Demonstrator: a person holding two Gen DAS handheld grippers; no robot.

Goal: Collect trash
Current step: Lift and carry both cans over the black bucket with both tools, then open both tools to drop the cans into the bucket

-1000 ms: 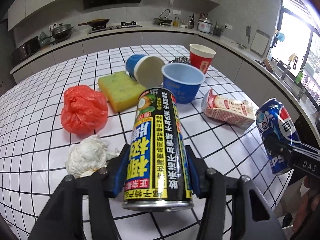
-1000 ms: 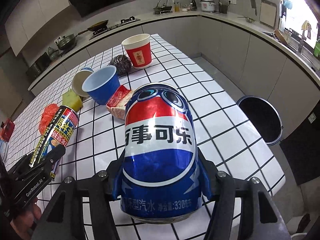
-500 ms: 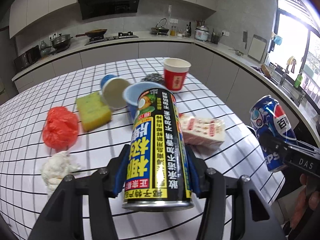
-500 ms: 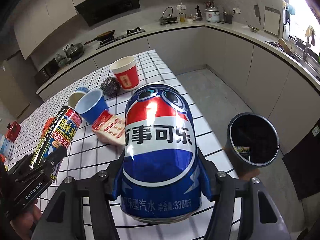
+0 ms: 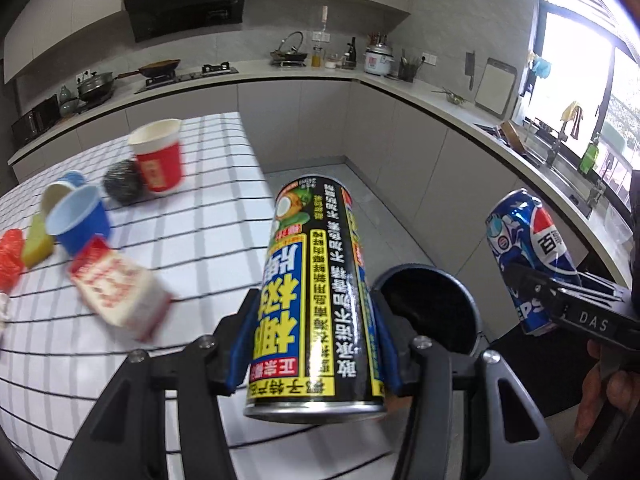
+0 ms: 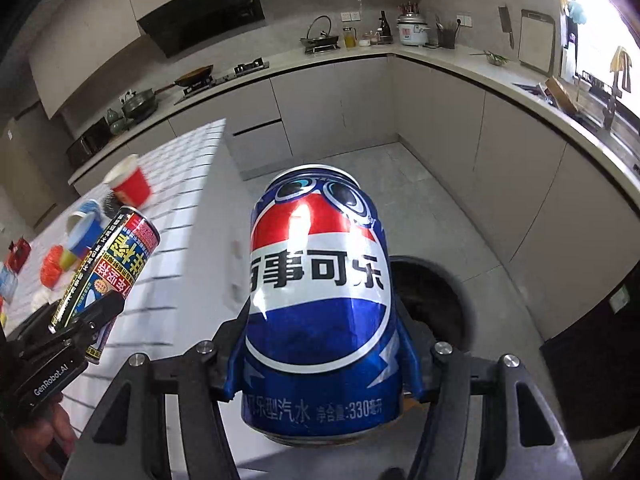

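Note:
My left gripper (image 5: 314, 344) is shut on a tall black-and-yellow drink can (image 5: 316, 292), held in the air past the table's right edge. My right gripper (image 6: 320, 356) is shut on a blue Pepsi can (image 6: 320, 300), also in the air. Each shows in the other's view: the Pepsi can (image 5: 528, 256) at right, the tall can (image 6: 108, 272) at left. A round black trash bin (image 5: 432, 308) stands on the floor below and behind both cans; it also shows in the right wrist view (image 6: 436, 296), partly hidden by the Pepsi can.
On the white tiled table (image 5: 208, 232) lie a red-and-white carton (image 5: 120, 292), a blue cup (image 5: 78, 220), a red paper cup (image 5: 158, 156), a steel scourer (image 5: 124, 182), a yellow sponge (image 5: 36, 240) and a red bag (image 5: 10, 256). Grey cabinets (image 5: 440, 168) line the walls.
Both grippers have swung right, off the table and toward the black bin, each still holding its can. The table items have slid to the left of both views.

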